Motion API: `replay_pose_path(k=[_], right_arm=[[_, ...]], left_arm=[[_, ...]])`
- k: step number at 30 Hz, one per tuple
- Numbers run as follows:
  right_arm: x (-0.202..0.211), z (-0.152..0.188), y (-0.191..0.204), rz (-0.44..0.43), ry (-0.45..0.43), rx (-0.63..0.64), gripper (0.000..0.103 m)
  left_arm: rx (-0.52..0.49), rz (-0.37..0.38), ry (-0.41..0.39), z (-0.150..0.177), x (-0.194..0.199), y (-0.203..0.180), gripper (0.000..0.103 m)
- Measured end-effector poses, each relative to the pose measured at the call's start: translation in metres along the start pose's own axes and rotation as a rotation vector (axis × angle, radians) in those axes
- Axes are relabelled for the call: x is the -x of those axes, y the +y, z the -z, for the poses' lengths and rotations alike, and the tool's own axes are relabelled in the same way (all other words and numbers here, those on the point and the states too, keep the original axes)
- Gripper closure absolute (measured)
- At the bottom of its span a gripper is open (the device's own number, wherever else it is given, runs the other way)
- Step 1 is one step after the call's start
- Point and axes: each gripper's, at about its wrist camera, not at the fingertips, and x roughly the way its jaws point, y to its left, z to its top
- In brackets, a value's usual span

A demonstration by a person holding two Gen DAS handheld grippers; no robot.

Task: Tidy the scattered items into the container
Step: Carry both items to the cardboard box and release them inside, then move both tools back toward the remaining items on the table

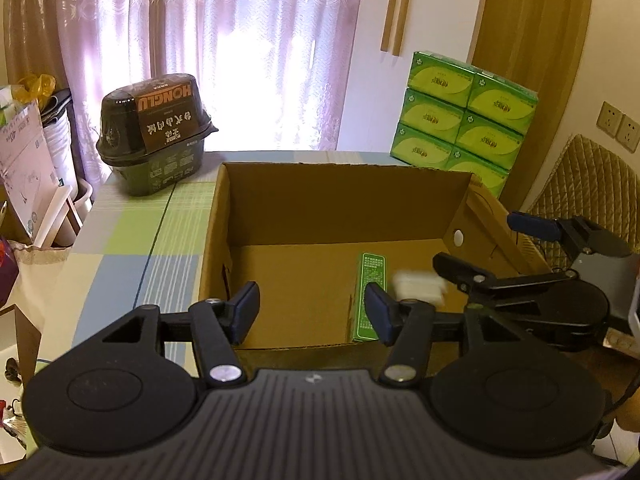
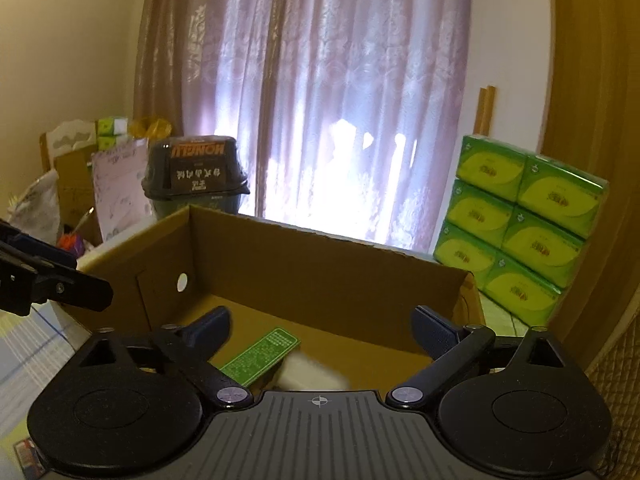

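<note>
Both the left gripper [image 1: 312, 308] and right gripper [image 2: 322, 328] hang wide and empty above the cardboard box [image 1: 344, 204], apparently because the white item [image 1: 420, 288] is dropping beside the green box [image 1: 370, 296].

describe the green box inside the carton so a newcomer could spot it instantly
Find the open cardboard carton on the checked tablecloth. On its floor, toward the right wall, lies a long, slim green box printed with fine text. A blurred white item sits beside it, but the box is the only green thing inside.
</note>
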Motion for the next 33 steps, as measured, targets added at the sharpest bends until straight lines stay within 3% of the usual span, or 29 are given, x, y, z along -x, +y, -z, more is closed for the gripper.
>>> replay_pose_path(k=[3, 8, 18, 22, 33], right_arm=[[0.022, 0.002, 0.001, 0.007, -0.026, -0.030, 0.003], [0.072, 0.020, 0.009, 0.011, -0.054, -0.050, 0.003], [0.125, 0.053, 0.023, -0.073, 0.040, -0.048, 0.003], [0.144, 0.070, 0.026, -0.097, 0.090, -0.075, 0.003], [0.190, 0.109, 0.029, -0.061, 0.171, -0.121, 0.003]], left_arm=[[-0.003, 0.004, -0.013, 0.001, 0.009, -0.001, 0.041], [-0.014, 0.016, -0.016, 0.011, 0.027, 0.001, 0.036], [-0.055, 0.006, 0.032, 0.049, 0.055, 0.007, 0.032], [-0.049, 0.001, 0.090, 0.078, 0.061, 0.008, 0.032], [-0.130, 0.050, 0.179, 0.135, 0.095, -0.027, 0.027]])
